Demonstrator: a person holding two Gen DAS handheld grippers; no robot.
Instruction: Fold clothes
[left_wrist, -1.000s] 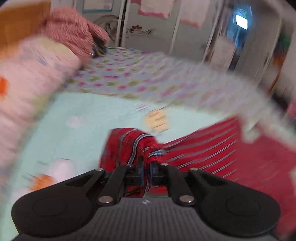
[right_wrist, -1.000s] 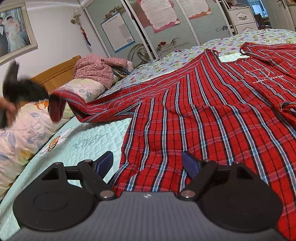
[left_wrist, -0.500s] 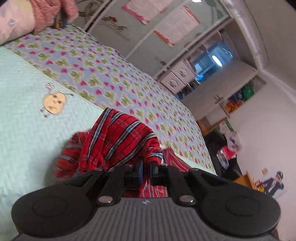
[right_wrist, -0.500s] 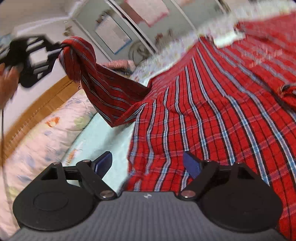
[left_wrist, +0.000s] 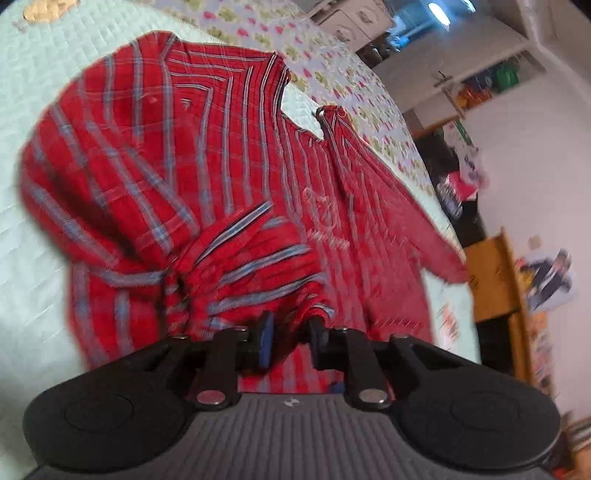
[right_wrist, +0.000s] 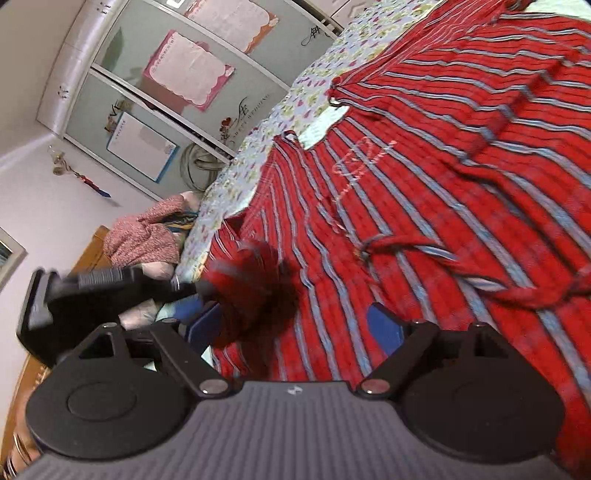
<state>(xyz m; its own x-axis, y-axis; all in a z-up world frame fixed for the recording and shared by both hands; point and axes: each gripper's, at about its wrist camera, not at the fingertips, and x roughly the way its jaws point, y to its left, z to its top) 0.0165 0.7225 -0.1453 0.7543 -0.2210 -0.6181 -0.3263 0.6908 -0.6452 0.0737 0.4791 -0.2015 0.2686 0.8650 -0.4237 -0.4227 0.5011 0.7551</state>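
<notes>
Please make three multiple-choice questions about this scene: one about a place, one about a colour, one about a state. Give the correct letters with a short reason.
1. Where does the plaid garment lie?
A. on the bed
B. on a chair
C. on the floor

2. What is its main colour?
A. green
B. red
C. white

3. How do the jaws of the right gripper stand?
A. shut on a sleeve
B. shut on nothing
C. open

Key: 1 A, the quilt shows around it; 2 B, red cloth with pale blue stripes; 3 C, both pads stand wide apart.

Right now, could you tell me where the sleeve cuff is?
In the left wrist view, the sleeve cuff lies folded across the red plaid shirt, just ahead of the left hand-held gripper.
</notes>
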